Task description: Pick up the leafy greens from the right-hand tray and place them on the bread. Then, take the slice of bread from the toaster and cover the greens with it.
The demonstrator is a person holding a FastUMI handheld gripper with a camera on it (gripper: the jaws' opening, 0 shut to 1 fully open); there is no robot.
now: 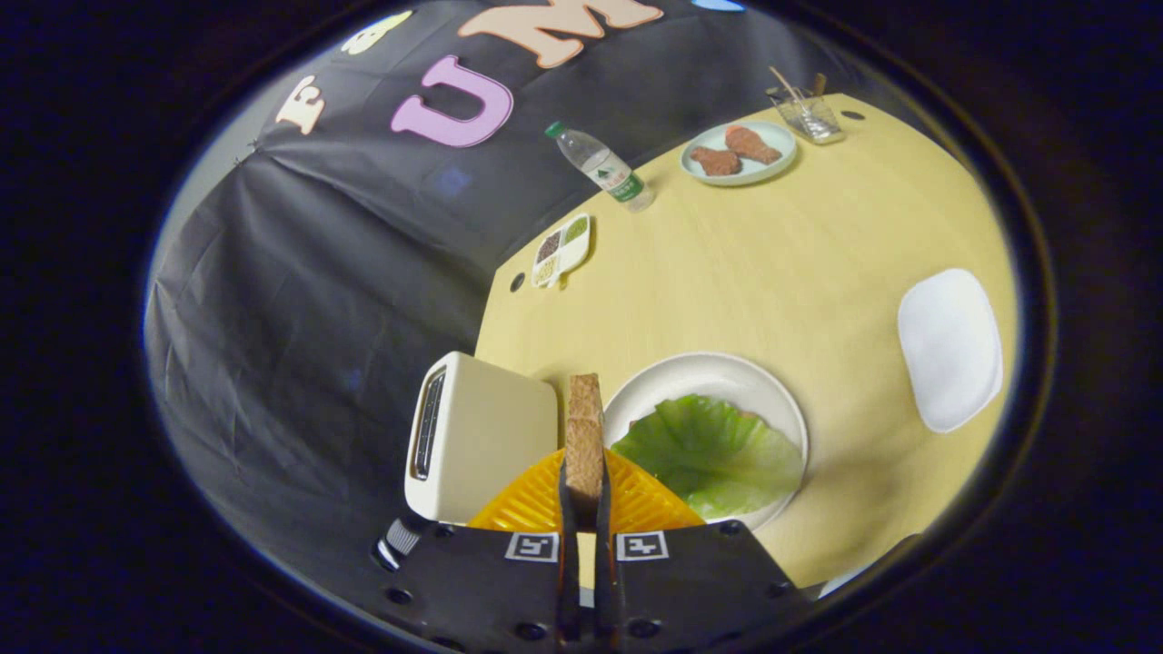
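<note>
My gripper (584,490) is shut on a slice of bread (584,427), held edge-on and upright between the two fingers. Just right of the slice stands a round white plate (763,386) with the leafy greens (709,454) spread flat over it; whatever lies under the greens is hidden. The cream toaster (477,436) stands just left of the held slice, its slot facing up and left. I am above the table, between toaster and plate.
A white rectangular tray (949,350) lies to the right of the plate. Farther off stand a water bottle (604,168), a small divided dish (561,250), a plate with two brown pieces (738,153) and a glass with sticks (809,113). The table's left edge is beside the toaster.
</note>
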